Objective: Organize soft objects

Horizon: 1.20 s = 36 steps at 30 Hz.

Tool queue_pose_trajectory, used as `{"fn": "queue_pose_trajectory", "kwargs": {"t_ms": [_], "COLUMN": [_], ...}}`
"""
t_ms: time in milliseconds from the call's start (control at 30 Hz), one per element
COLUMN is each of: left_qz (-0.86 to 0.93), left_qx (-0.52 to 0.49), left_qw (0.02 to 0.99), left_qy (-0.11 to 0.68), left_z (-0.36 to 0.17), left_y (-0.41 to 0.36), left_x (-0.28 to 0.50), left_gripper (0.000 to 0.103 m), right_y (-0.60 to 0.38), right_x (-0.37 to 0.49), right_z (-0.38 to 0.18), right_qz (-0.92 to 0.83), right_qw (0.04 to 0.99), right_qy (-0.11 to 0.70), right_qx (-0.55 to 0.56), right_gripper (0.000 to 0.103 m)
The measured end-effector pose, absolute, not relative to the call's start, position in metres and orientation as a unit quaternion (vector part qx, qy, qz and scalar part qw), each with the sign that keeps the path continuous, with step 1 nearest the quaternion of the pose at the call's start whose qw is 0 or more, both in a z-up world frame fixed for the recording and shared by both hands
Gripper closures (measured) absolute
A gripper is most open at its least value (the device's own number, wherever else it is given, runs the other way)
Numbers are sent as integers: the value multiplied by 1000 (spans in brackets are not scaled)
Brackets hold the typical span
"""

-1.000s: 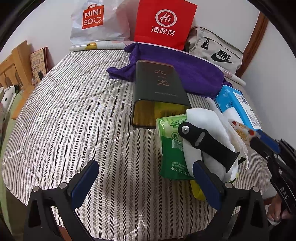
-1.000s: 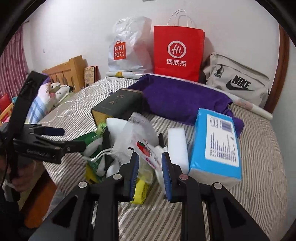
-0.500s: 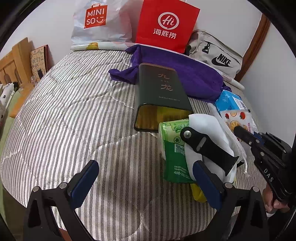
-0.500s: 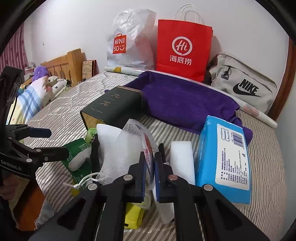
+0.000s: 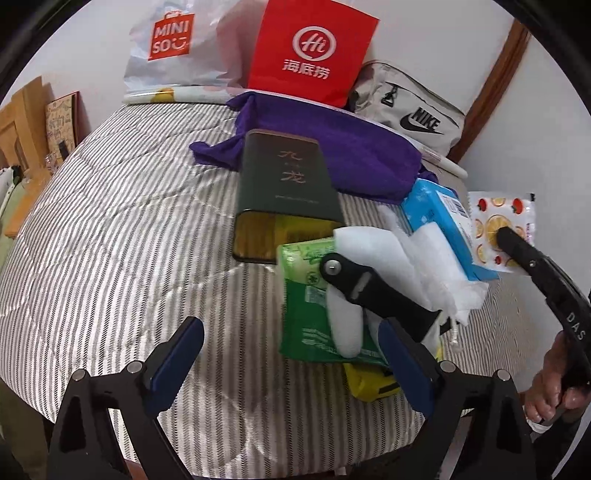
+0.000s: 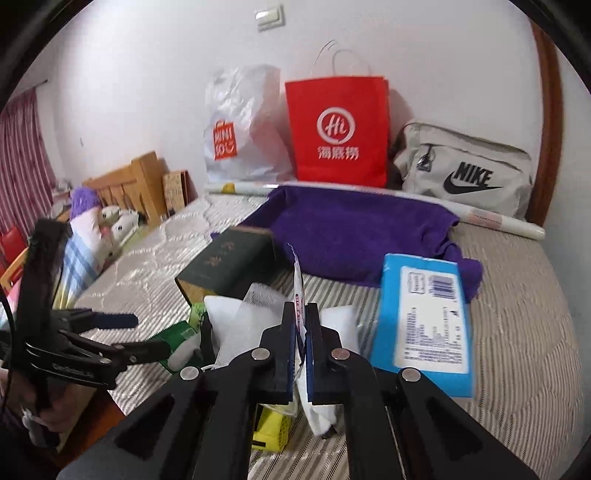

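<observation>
Right wrist view has the right gripper (image 6: 301, 343) pinched tight on a thin fruit-print packet (image 6: 298, 284), held edge-on above the pile at the bed's near edge, probably to free it from the white foam sheets (image 5: 417, 258). Left gripper (image 5: 291, 365), wide but closing on nothing, waits near the green tissue pack (image 5: 310, 306)

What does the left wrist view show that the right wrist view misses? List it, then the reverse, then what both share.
Only the left wrist view: the printed fruit face of the fruit-print packet and the black strap over the white foam pieces.

Only the right wrist view: the wall switch, the striped curtain, the plush toys, and the right claw shut on that packet, seen edge-on.

Both: red bag, purple towel, dark green tin, blue tissue pack.
</observation>
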<state>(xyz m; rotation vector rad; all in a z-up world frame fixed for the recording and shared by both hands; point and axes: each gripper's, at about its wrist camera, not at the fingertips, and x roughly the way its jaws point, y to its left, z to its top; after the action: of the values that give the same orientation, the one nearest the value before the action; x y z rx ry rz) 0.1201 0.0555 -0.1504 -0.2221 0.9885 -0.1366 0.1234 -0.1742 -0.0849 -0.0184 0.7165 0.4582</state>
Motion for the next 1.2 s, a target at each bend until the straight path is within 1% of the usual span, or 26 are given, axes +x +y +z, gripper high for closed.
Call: {"fn": "queue_pose_trajectory", "kwargs": {"t_ms": [200, 233, 267, 333, 400, 433, 533, 633, 800, 833, 867, 933, 1033, 1200], "left_qz": [-117, -125, -124, -115, -110, -112, -126, -131, -144, -140, -138, -141, -149, -147], "left_qx": [-154, -159, -160, -151, -149, -154, -166, -155, -166, -160, -160, -175, -213, -223], "left_qw": [860, 857, 855, 854, 852, 850, 847, 850, 836, 837, 837, 827, 815, 806], "left_qy": [472, 475, 478, 485, 490, 491, 489, 487, 502, 504, 505, 516, 518, 529], "left_z": [-139, -139, -139, -141, -143, -144, -140, -135, -141, -144, -146, -155, -160, -161], "left_y": [44, 41, 38, 33, 31, 30, 29, 21, 9, 8, 8, 11, 20, 21], "left_x": [124, 126, 128, 132, 135, 135, 134, 134, 137, 137, 138, 141, 142, 146], "left_gripper": [8, 12, 22, 32, 38, 45, 46, 46, 46, 51, 61, 67, 67, 65], "right_y": [-191, -194, -196, -203, -211, -215, -231, -243, -255, -257, -259, -262, -266, -268], "right_x": [104, 101, 97, 91, 84, 83, 78, 75, 76, 76, 76, 76, 75, 77], "right_z": [-74, -74, -75, -75, -76, -75, -77, -81, -87, -88, -89, -90, -93, -97], "right_qz": [209, 209, 210, 204, 199, 197, 187, 177, 172, 171, 170, 169, 168, 167], "right_qw": [919, 920, 920, 921, 924, 924, 925, 926, 925, 925, 925, 925, 924, 922], "right_qy": [333, 332, 332, 330, 328, 327, 329, 332, 337, 338, 339, 340, 341, 348], "right_qx": [-9, -7, -6, -10, -11, -8, 0, 9, 22, 23, 24, 26, 30, 34], "right_gripper": [99, 99, 99, 99, 99, 99, 99, 99, 99, 99, 98, 98, 98, 98]}}
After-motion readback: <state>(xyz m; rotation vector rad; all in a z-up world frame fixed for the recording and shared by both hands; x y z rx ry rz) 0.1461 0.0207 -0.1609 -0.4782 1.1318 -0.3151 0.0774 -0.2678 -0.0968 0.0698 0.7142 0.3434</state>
